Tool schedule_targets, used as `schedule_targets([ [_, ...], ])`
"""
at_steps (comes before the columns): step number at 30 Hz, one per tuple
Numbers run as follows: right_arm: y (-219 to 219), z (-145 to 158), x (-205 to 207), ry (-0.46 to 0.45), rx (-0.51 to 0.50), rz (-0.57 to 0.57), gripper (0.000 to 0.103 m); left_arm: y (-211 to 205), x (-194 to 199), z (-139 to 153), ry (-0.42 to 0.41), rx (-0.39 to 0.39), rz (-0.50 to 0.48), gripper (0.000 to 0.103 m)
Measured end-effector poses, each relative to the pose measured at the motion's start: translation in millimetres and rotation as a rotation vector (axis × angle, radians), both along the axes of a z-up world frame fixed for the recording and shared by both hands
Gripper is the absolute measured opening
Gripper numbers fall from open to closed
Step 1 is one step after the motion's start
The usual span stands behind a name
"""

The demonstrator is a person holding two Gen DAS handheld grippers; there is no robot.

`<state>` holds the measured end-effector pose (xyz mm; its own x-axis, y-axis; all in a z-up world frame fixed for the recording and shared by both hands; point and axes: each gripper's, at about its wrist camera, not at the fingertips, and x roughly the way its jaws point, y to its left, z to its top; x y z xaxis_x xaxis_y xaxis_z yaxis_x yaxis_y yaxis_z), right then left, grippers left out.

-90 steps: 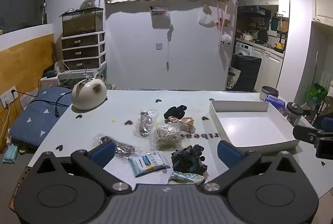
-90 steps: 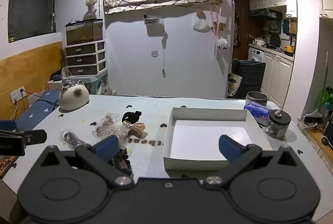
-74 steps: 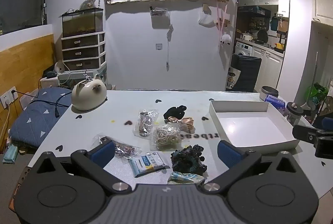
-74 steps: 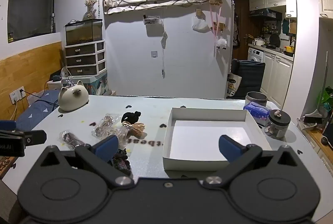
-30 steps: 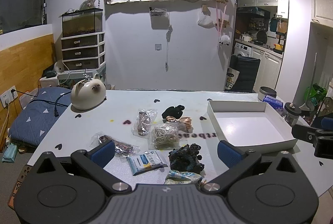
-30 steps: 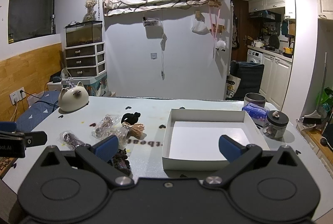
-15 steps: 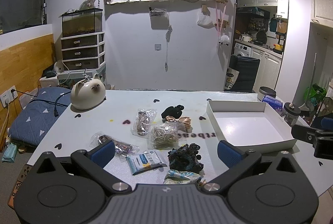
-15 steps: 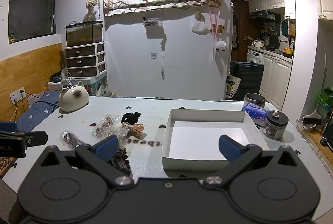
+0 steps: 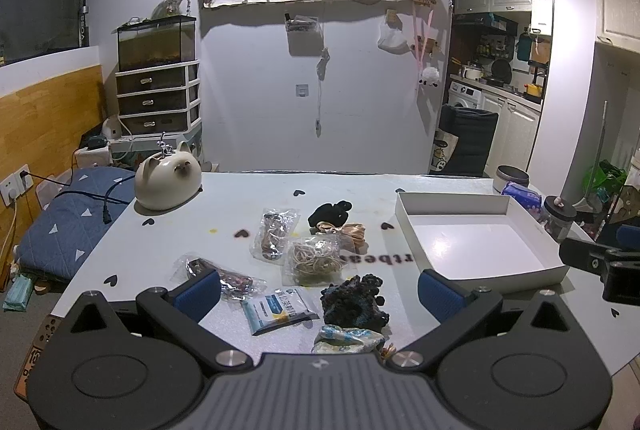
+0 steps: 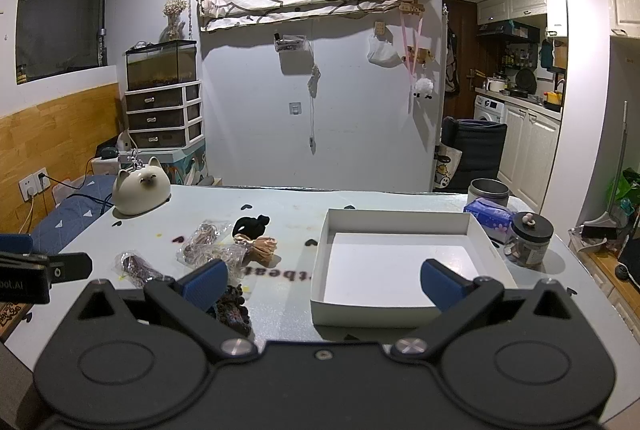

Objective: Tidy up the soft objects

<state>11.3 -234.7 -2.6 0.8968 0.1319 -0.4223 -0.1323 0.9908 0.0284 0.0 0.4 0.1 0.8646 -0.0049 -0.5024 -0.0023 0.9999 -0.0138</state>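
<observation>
Soft bits sit clustered mid-table: a dark fuzzy scrunchie (image 9: 354,300) nearest the front edge, a bagged bundle of rubber bands (image 9: 314,257) just behind it, a black hair tie (image 9: 330,213) farther back. The white tray (image 9: 452,206) lies to their right, bare tabletop between. The left gripper (image 9: 318,288) hovers over the near pile, fingers spread wide, nothing held. The right gripper (image 10: 322,280) hangs before the tray's front wall, likewise wide apart.
</observation>
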Motion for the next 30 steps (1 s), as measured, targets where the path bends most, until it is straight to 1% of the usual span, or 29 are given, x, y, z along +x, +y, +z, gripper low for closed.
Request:
schedule_targets([
  [9,0,0,0,0.001,-0.001,0.002,0.103,-4,2,1,0.005,-0.003,0.001,0.103],
  [12,2,-3,2,0.001,-0.001,0.001,0.103,-10,7,-6,0.024,0.004,-0.01,0.103],
  [13,-1,2,1,0.003,-0.002,-0.001,0.103,-12,9,-9,0.034,0.008,-0.015,0.103],
  [15,-3,6,2,0.012,-0.004,-0.003,0.103,-14,12,-17,0.065,0.014,-0.031,0.103],
  [16,-4,6,3,0.015,-0.005,-0.003,0.103,-19,11,-28,0.083,0.015,-0.041,0.103],
  [19,-3,-3,15,0.033,-0.007,-0.001,0.103,-20,22,-45,0.138,0.012,-0.057,0.103],
  [20,-3,-3,17,0.038,-0.007,0.002,0.103,-20,25,-50,0.156,0.004,-0.062,0.103],
  [21,-1,-11,23,0.042,-0.013,0.002,0.103,-20,28,-56,0.178,-0.007,-0.067,0.103],
  [24,-1,-15,35,0.053,-0.018,0.008,0.103,-18,40,-73,0.235,-0.037,-0.073,0.103],
  [26,0,-18,47,0.077,-0.01,0.018,0.103,-17,47,-78,0.266,-0.047,-0.077,0.103],
  [30,2,-27,70,0.152,0.021,0.029,0.103,-18,68,-99,0.319,-0.055,-0.08,0.103],
])
